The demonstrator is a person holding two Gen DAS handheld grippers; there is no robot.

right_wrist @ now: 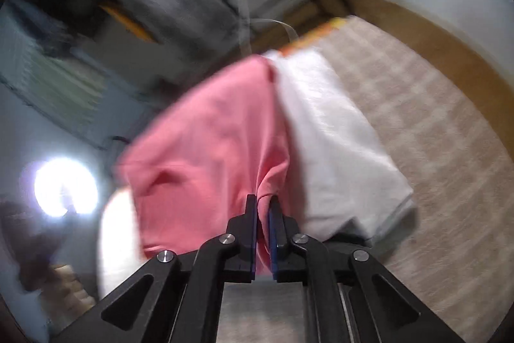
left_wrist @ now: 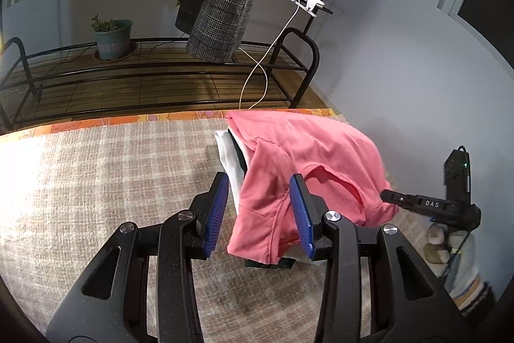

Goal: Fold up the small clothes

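My left gripper [left_wrist: 259,211] has its blue-padded jaws spread apart, nothing clamped between them. A fold of the pink cotton garment [left_wrist: 302,169] hangs in the gap, close against the right pad; the left pad stands clear of the cloth.

My right gripper [right_wrist: 263,225] has its jaws pressed nearly together, pinching a bunched fold of the pink garment [right_wrist: 205,143] between the pads. From the left wrist view, the same gripper [left_wrist: 390,197] grips the garment's right-hand edge, held by a hand in a light knitted glove [left_wrist: 456,253].

The pink garment is draped over a folded white cloth [right_wrist: 340,150] and lifted at the gripped edge. A dark green layer [left_wrist: 270,264] shows beneath the stack. The stack rests on a beige checked woven cover [left_wrist: 106,176], near its far edge with an orange patterned border [left_wrist: 128,120].

The right wrist view is motion-blurred.
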